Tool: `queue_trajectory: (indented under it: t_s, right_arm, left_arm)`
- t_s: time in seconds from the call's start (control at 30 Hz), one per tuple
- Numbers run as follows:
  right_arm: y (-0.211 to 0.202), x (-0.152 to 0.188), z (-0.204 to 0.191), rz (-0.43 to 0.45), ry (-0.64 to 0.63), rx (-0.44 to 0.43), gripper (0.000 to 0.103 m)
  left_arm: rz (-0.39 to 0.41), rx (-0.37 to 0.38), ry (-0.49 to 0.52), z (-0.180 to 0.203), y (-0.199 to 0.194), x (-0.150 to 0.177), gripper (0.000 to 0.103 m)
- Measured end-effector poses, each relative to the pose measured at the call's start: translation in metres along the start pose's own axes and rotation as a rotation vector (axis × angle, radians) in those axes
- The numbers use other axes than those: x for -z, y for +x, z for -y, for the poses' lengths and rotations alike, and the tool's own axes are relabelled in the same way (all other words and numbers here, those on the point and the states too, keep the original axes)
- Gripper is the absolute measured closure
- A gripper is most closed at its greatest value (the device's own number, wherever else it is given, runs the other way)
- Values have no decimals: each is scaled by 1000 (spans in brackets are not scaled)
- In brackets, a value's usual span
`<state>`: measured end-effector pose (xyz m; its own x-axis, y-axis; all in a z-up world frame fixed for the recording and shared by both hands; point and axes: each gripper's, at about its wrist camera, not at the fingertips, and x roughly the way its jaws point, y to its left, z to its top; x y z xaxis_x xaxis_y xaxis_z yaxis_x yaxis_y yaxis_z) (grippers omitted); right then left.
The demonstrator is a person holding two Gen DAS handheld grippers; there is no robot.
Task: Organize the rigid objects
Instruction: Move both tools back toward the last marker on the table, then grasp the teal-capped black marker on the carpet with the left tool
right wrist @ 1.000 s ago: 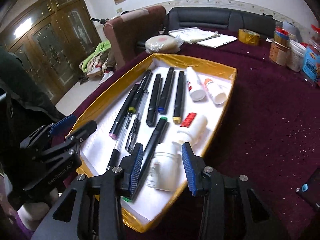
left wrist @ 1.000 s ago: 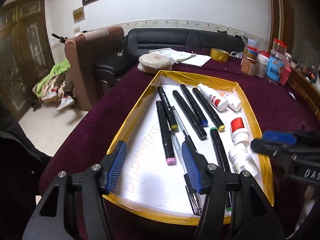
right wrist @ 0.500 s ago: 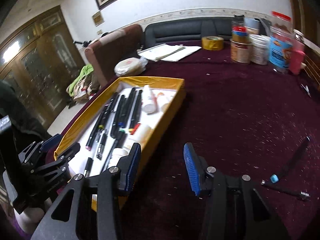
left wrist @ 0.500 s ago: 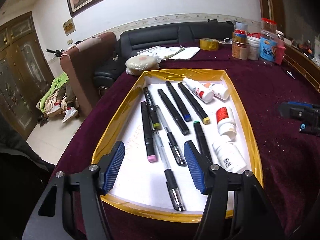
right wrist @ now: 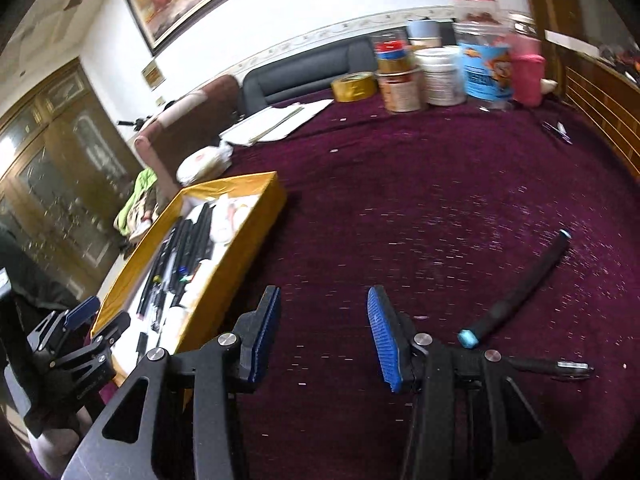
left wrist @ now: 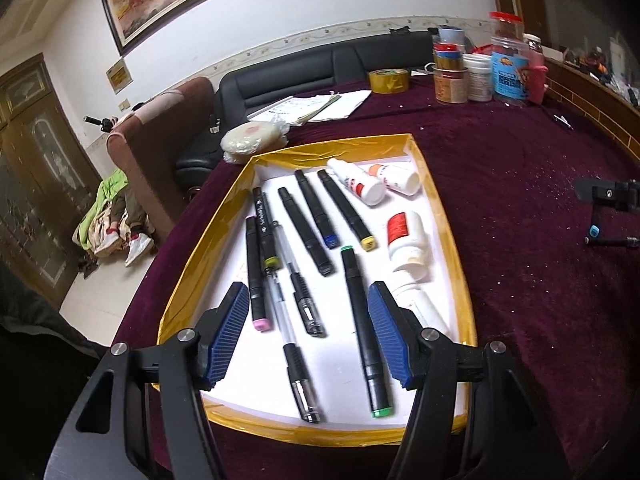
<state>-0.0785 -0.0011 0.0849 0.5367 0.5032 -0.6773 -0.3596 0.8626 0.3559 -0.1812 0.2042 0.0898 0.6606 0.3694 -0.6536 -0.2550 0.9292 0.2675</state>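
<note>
A gold-rimmed tray [left wrist: 192, 276] with a white floor holds several black markers, two clear pens and three white bottles [left wrist: 408, 240]. My left gripper [left wrist: 306, 332] hangs open above the tray's near end. A clear pen [left wrist: 288, 320] and a green-capped marker [left wrist: 362, 328] lie below it, untouched. My right gripper [right wrist: 324, 334] is open over bare maroon cloth, to the right of the tray [right wrist: 240, 256]. A black marker with light blue caps [right wrist: 516, 292] lies on the cloth just right of it. A black pen [right wrist: 560, 366] lies partly hidden behind its right finger.
Jars and tubs [right wrist: 480, 68] stand at the table's far side beside a gold tape roll [right wrist: 354, 86]. Papers [left wrist: 316, 106] and a wrapped white round thing [left wrist: 250, 140] lie behind the tray. A wooden rail runs along the right edge. A sofa and an armchair stand beyond the table.
My right gripper swung right, off the tray and over the cloth, where the blue-capped marker and black pen came into view. My left gripper shifted along the tray's near end and rolled.
</note>
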Motion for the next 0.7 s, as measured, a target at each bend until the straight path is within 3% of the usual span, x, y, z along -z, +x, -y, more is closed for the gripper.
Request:
queue_trajectory:
  t_s: [0.43,0.5,0.63,0.7]
  right_arm:
    - [-22,-1,84,39,139,49,63]
    - [-27,-2,100,56,165,67,63]
    - [-36,-4,143,89,244,139,63]
    - [-39,-3,163,111,287,172,63]
  left_arm:
    - [16,27,97,47,-9,-19,36]
    - [23,86,106,57,-13,-26,36]
    - [-15,343,91,86,-9,-50,31]
    - [-43,414,114,114,0,-60,31]
